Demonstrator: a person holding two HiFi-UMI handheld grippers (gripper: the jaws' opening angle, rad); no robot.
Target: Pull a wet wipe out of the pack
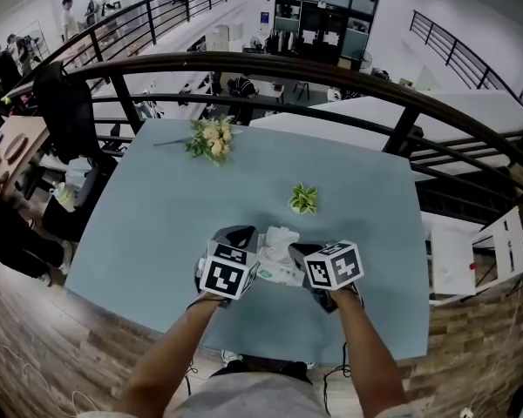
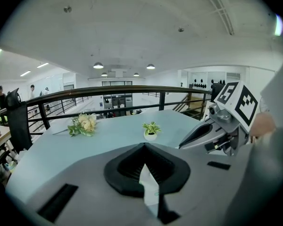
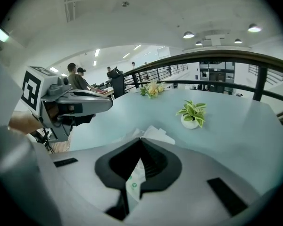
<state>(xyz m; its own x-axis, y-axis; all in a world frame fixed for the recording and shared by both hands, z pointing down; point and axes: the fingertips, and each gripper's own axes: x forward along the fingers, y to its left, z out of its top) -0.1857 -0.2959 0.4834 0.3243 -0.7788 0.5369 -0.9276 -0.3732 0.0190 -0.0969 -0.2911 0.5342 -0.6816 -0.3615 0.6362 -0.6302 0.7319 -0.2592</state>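
A wet wipe pack [image 1: 275, 271], white with green print, lies on the light blue table [image 1: 157, 225] between my two grippers. A crumpled white wipe [image 1: 279, 239] sticks up out of its top; in the right gripper view the wipe [image 3: 154, 133] shows just past the jaw tips. My left gripper [image 1: 247, 242] is at the pack's left end, its jaws shut on a thin white and green edge of the pack [image 2: 150, 185]. My right gripper [image 1: 302, 252] is at the right end, shut on the pack's printed film [image 3: 134, 180].
A small potted plant [image 1: 303, 198] stands just beyond the pack. A bouquet of pale flowers [image 1: 211, 138] lies at the table's far edge. A dark curved railing [image 1: 331, 72] runs behind the table. A white chair [image 1: 497, 246] stands to the right.
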